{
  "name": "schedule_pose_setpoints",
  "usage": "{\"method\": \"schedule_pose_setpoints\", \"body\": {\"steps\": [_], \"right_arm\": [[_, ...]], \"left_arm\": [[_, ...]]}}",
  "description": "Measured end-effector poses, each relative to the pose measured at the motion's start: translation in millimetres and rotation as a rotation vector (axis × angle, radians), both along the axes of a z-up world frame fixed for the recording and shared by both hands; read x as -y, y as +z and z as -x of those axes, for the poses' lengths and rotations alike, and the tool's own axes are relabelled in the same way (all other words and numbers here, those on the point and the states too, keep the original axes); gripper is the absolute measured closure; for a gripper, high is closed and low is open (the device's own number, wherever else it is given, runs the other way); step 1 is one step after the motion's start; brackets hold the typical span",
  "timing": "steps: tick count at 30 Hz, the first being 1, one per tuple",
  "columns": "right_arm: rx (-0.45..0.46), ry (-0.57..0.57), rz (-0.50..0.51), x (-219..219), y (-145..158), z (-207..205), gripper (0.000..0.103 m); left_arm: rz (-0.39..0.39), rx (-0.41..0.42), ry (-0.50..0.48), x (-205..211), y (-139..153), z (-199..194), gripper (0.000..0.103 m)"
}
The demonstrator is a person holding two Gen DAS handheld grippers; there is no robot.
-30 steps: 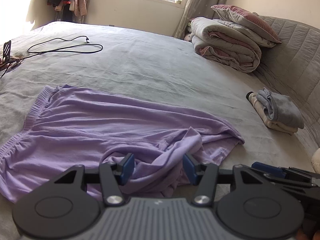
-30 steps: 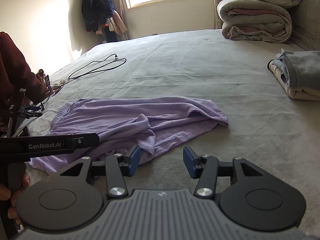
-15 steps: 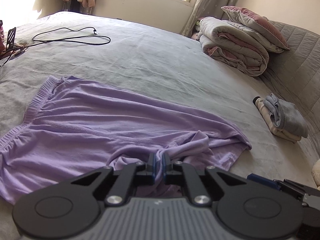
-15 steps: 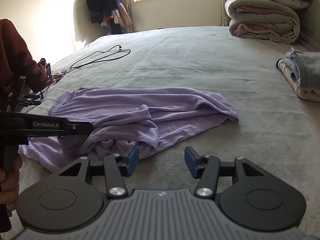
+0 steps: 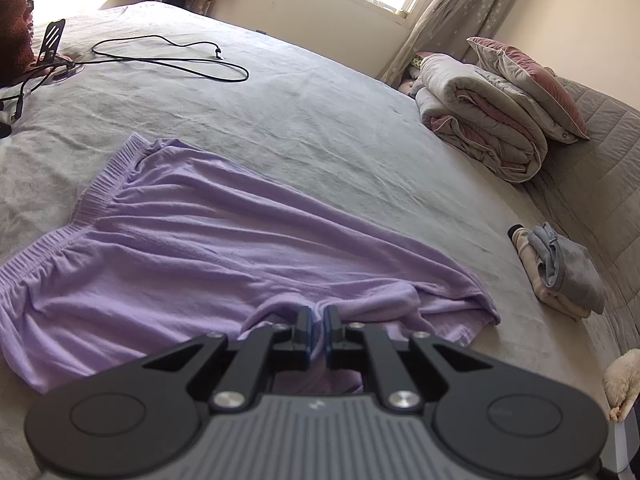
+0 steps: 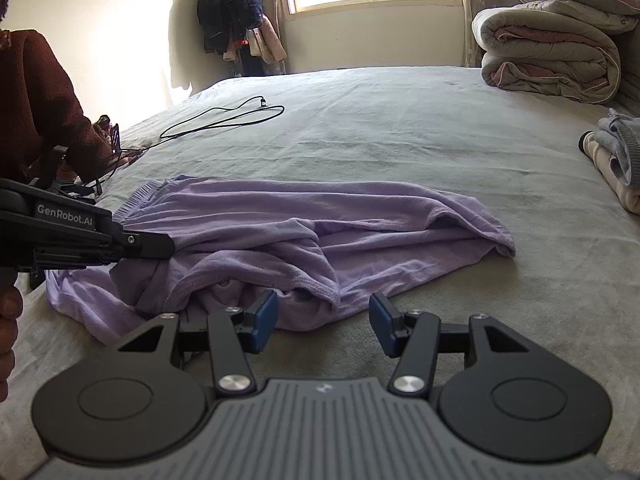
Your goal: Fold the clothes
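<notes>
We note the purple garment [image 5: 224,248] spread on the grey bed [image 5: 320,120], its elastic waistband toward 9 o'clock in the left wrist view and its hem end toward 4 o'clock. Our left gripper [image 5: 316,330] is clamped on a bunched fold of the purple garment at its near edge, cloth pinched between the jaws. In the right wrist view the same tool enters from 9 o'clock, its tip buried in the rumpled fabric. Our right gripper [image 6: 323,322] has its jaws spread wide, nothing between them, low over the bed just in front of the garment's near folded edge; whether the left pad touches cloth we cannot tell. A black cable [image 5: 172,54] lies at 11 o'clock, well apart from the garment. A folded quilt with a pillow [image 5: 492,116] sits at 2 o'clock, and a small pile of folded clothes [image 5: 560,268] at 3 o'clock.
</notes>
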State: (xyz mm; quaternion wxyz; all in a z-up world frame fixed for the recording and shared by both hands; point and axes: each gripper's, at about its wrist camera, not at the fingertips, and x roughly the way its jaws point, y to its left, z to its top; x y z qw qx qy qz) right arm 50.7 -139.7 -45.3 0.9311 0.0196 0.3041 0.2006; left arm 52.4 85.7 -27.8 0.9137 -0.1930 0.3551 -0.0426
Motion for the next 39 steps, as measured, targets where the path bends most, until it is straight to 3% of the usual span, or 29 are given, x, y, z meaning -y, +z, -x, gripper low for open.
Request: {"method": "schedule_pose_setpoints", "body": {"steps": [2, 4, 6, 8, 23, 33, 39], "right_arm": [[0.011, 0.0, 0.014, -2, -4, -1, 0.052], [0.022, 0.002, 0.03, -3, -8, -2, 0.067], [0.031, 0.002, 0.035, -4, -9, -2, 0.091], [0.042, -0.003, 0.034, -3, -7, -2, 0.1], [0.187, -0.236, 0.036, 56, 42, 30, 0.101], [0.244, -0.405, 0.079, 115, 60, 53, 0.101], [0.231, -0.513, 0.093, 158, 57, 59, 0.101]], "left_arm": [[-0.003, 0.0, -0.008, -1, 0, 1, 0.097], [-0.006, 0.005, -0.013, -2, 2, 3, 0.096], [-0.006, 0.01, -0.013, -2, 3, 5, 0.096], [0.0, 0.015, -0.01, -3, 6, 8, 0.091], [0.009, 0.024, 0.028, -20, 13, 37, 0.081], [-0.052, -0.005, -0.044, -10, 5, 50, 0.075], [-0.098, -0.01, -0.11, 5, 2, 50, 0.072]]}}
